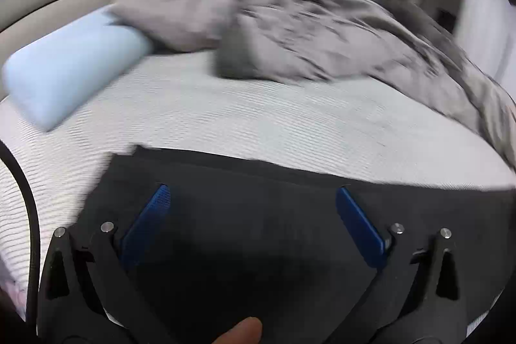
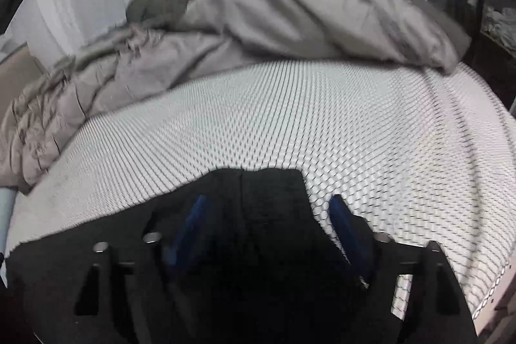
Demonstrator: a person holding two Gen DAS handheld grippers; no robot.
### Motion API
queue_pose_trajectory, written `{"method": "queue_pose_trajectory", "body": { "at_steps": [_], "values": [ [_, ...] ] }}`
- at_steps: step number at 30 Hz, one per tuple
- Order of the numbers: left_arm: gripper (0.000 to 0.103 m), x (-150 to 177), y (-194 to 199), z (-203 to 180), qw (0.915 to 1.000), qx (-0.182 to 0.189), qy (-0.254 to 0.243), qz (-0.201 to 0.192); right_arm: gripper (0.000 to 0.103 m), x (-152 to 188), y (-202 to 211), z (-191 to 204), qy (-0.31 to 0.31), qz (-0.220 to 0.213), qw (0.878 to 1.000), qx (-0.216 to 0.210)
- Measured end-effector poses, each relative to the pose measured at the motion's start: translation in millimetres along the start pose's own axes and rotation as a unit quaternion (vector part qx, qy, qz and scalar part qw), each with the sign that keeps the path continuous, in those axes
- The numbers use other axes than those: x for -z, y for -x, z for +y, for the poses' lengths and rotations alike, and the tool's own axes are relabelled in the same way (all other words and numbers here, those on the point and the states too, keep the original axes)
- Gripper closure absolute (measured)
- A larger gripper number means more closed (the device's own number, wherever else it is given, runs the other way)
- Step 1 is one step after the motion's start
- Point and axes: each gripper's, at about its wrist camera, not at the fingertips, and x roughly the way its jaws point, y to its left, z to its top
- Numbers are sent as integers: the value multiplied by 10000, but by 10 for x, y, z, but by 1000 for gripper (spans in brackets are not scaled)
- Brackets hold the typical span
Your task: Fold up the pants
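Black pants (image 1: 258, 234) lie flat on the bed's white waffle-textured cover, filling the lower part of the left wrist view. My left gripper (image 1: 251, 195) hovers over them, open, its blue pads (image 1: 154, 208) far apart with only flat fabric below. A person's fingertip (image 1: 242, 331) shows at the bottom edge. In the right wrist view an end of the pants (image 2: 258, 192) reaches up between the fingers of my right gripper (image 2: 267, 205). Its jaws stand open, and the blue pads (image 2: 342, 221) do not press the cloth.
A rumpled grey duvet (image 1: 290, 21) is heaped across the far side of the bed (image 1: 258, 118). A light blue pillow (image 1: 71, 66) lies at the left. A dark cable (image 1: 25, 199) curves along the left edge. The bed's right edge (image 2: 496, 295) is close.
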Motion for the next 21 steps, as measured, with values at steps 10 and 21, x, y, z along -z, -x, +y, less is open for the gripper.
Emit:
{"method": "queue_pose_trajectory", "body": {
  "at_steps": [10,21],
  "values": [
    [1,-200,-434,1113,9939,-721,334,759,13,96,312,334,138,-219,9945,-1011],
    [81,-86,-688,913,9906,-542,-622,1094,13,52,162,601,326,-96,9928,-1150]
  ]
}}
